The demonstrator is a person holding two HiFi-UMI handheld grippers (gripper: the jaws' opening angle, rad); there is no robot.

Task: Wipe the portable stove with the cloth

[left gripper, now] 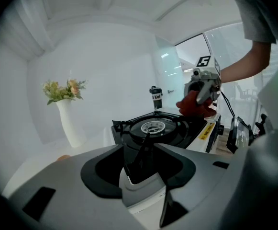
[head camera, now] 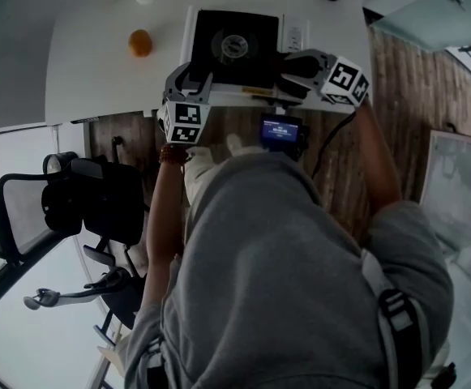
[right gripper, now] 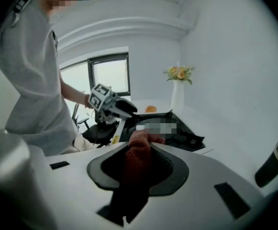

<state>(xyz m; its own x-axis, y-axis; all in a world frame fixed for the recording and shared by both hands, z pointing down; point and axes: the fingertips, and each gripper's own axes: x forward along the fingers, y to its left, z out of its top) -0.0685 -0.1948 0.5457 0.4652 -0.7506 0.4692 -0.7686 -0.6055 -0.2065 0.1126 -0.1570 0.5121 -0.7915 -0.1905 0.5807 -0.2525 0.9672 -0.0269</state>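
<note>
The portable stove (head camera: 233,45) is black-topped with a white body and sits at the near edge of the white table (head camera: 89,63). My left gripper (head camera: 193,87) is at its front left corner, jaws closed on the stove's rim (left gripper: 129,143). My right gripper (head camera: 298,65) is at the stove's front right, shut on a red cloth (right gripper: 138,159) that bunches between the jaws and hangs below them. The left gripper view shows that cloth (left gripper: 194,107) resting on the stove's far corner beside the round burner (left gripper: 153,126). Seen from the right gripper, the left gripper (right gripper: 127,110) bites the stove's edge.
An orange (head camera: 140,43) lies left of the stove. A white vase of flowers (left gripper: 68,114) and a black can (left gripper: 155,98) stand farther back. A small screen device (head camera: 281,130) hangs below the table edge. A black office chair (head camera: 81,201) stands at my left.
</note>
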